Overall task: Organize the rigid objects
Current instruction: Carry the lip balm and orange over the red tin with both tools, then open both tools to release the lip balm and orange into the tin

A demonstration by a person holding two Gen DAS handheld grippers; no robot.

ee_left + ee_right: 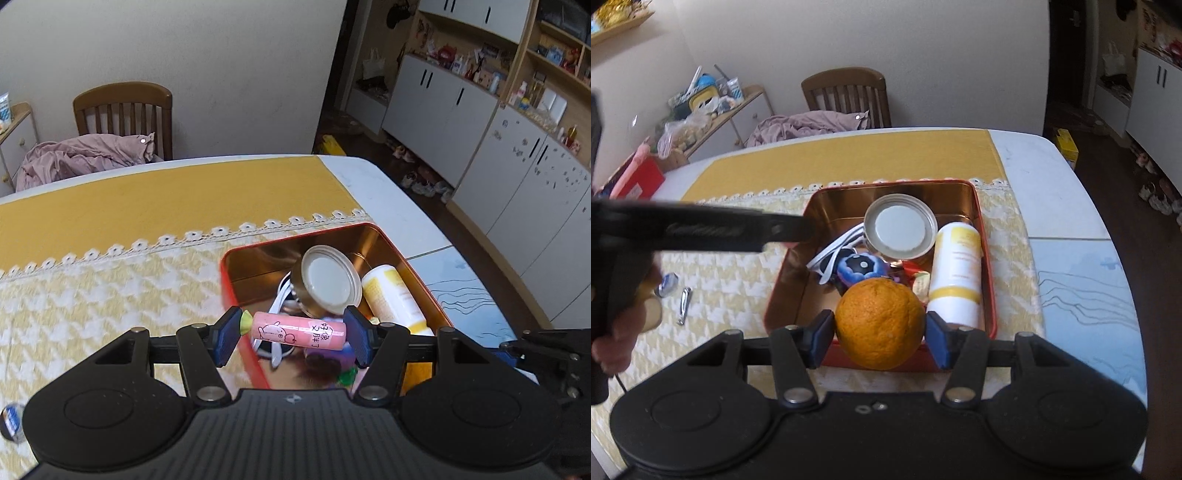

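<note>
You are at the drop-off step with both loads at once. Your left gripper (293,334) is clenched end to end on a pink tube (298,334), which hangs over the near left part of the red tin (373,226). Your right gripper (881,334) grips an orange (880,324) by its sides, just above the tin's (982,258) near wall at 6 o'clock.

The tin is already crowded. In the right wrist view a jar with a pale lid (900,226) fills the 12 o'clock side, a white and yellow bottle (956,269) lies along the 3 o'clock wall, and a blue toy (862,269) with a white strap sits at the centre. The bare floor I can see lies at 9 to 11 o'clock, beside the left wall.

I judge the next move calls for taking turns: your left tool's black arm (701,229) crosses the tin's 9 o'clock rim, so two releases together risk a knock. Lower the tube into that left strip, then open. The orange needs to clear the near wall before you let go; it will likely roll, so set it against the bottle or the toy.

Outside the tin, a nail clipper (684,306) lies at 8 o'clock on the checked cloth (738,295), not yet sorted. The table edge (1067,177) runs close at 3 o'clock, so withdraw towards yourself.
</note>
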